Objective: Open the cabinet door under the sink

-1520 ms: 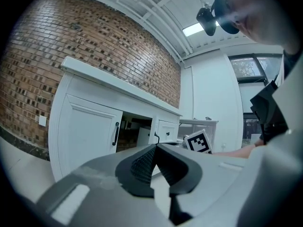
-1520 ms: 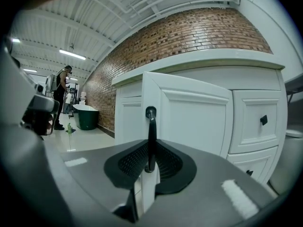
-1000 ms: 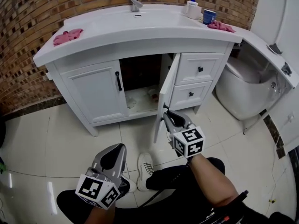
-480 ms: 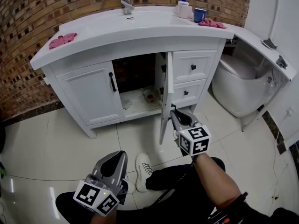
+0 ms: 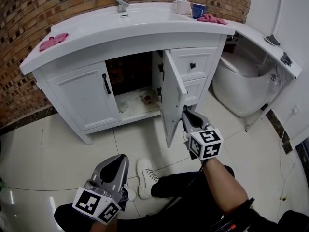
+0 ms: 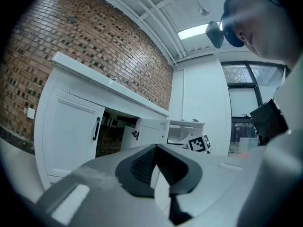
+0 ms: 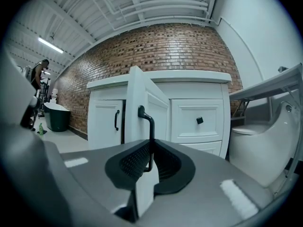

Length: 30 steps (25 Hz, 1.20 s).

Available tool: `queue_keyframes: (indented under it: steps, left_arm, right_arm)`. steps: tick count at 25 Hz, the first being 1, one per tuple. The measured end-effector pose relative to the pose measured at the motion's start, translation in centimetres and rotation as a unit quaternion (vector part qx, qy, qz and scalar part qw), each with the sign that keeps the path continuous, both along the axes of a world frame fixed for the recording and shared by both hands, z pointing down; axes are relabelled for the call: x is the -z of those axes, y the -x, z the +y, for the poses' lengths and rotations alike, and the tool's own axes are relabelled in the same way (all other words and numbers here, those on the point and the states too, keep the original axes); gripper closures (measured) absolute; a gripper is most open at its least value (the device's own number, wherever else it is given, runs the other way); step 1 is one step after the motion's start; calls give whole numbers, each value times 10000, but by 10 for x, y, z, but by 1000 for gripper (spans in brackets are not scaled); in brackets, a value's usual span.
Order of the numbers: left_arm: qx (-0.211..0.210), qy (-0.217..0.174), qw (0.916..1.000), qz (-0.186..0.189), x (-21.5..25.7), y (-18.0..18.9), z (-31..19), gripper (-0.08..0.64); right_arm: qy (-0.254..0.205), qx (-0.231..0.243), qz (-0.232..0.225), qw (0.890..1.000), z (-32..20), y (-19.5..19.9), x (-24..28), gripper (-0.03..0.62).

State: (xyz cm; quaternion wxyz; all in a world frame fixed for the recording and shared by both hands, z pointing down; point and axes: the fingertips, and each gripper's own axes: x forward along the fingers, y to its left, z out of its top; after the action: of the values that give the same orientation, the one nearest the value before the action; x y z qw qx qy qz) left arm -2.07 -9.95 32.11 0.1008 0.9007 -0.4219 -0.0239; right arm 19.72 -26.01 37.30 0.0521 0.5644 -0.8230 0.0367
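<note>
1. The right gripper point(image 5: 186, 112) is clamping its jaws on the black handle point(image 7: 151, 126) of the door point(image 5: 172, 92), at the centre of the head view.
2. The door is standing wide open from the cabinet point(image 5: 82, 88), which is sitting at upper centre.
3. The left gripper point(image 5: 117, 161) is hanging at lower left, jaws together, holding nothing.

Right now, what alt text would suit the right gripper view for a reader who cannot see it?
The right gripper has its fingers closed on the black handle of an open white cabinet door. Behind stand the white vanity's drawers, a brick wall and, at right, a toilet.
</note>
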Motion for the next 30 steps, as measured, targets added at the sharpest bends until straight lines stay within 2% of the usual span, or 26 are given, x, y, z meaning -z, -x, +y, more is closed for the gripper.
queue_keyframes:
  steps: [7,17,22,30]
  left_arm:
    - [-83,75,9999,15,-10,-7,-3,554]
    - [43,57,10000,10,-8,3,-2,554]
    - [88,38,9999,50,-9,9,1,554]
    - [46,-12,10000,5,-8,10,8,554]
  right_arm:
    - [-2,-372,-24,9993,-5,-33,-1,566]
    - [43,-609,-206,9979,-5,-43,-1,565]
    - [27,-871,-62,9962,4,-55,-2,565]
    - [143,-674,-134,9975,46,-53,-1,581]
